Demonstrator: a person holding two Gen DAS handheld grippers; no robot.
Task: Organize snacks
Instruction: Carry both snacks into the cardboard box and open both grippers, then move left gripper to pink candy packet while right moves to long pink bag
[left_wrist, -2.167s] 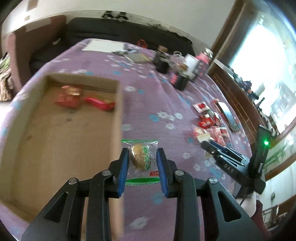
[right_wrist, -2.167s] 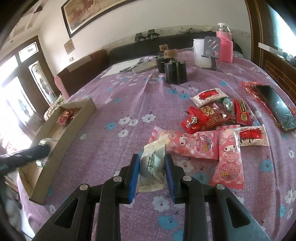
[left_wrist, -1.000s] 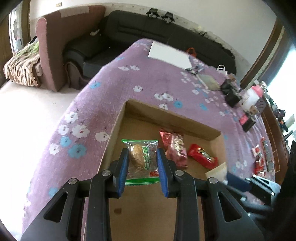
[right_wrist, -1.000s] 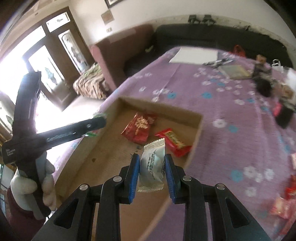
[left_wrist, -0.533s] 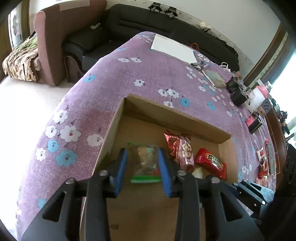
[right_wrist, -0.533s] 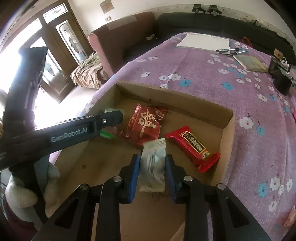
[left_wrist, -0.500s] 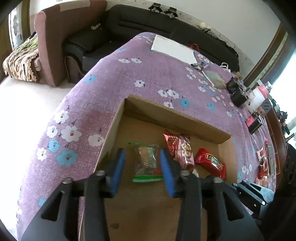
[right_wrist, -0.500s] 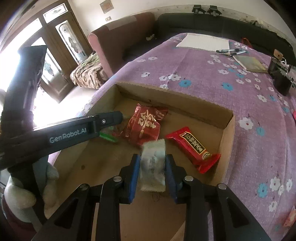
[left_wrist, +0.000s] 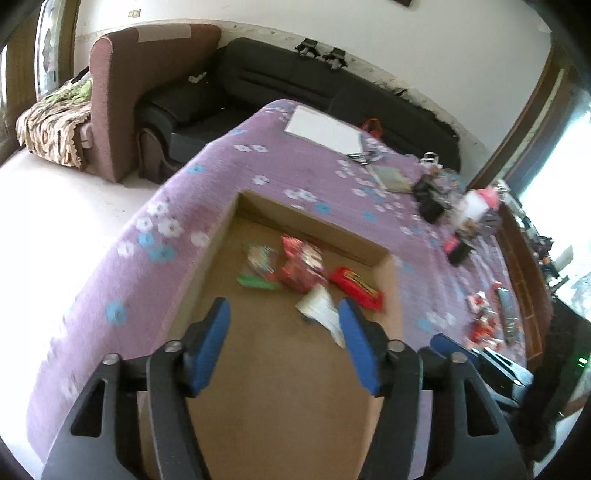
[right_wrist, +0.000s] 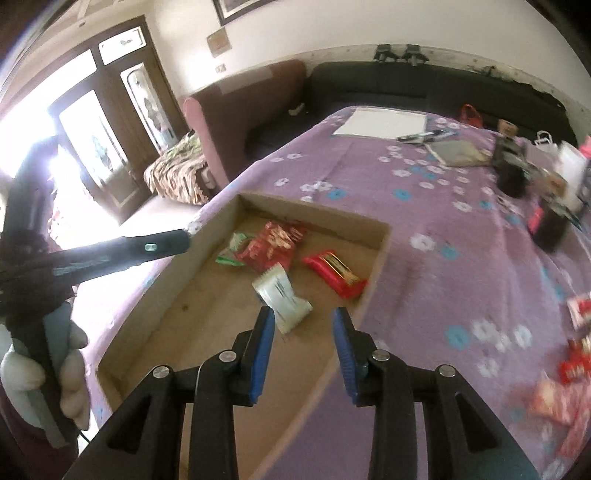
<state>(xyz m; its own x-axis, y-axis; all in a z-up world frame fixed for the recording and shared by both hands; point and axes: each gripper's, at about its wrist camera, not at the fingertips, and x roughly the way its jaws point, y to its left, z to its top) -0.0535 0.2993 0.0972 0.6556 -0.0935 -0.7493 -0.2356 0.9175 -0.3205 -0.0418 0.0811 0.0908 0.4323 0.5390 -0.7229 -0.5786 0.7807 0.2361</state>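
Observation:
A shallow cardboard box lies on the purple flowered cloth. In it lie a green-edged cake packet, a dark red snack bag, a red bar and a white packet. My left gripper is open and empty above the box floor. My right gripper is open and empty above the box's near right side, just behind the white packet. The left gripper also shows in the right wrist view.
Several loose red and pink snacks lie on the cloth to the right. Dark jars, a pink bottle, a notebook and white paper stand at the far side. A sofa and armchair lie beyond the table.
Both grippers have opened and pulled back. The green cake packet and the white packet have been let go and now lie in the box.

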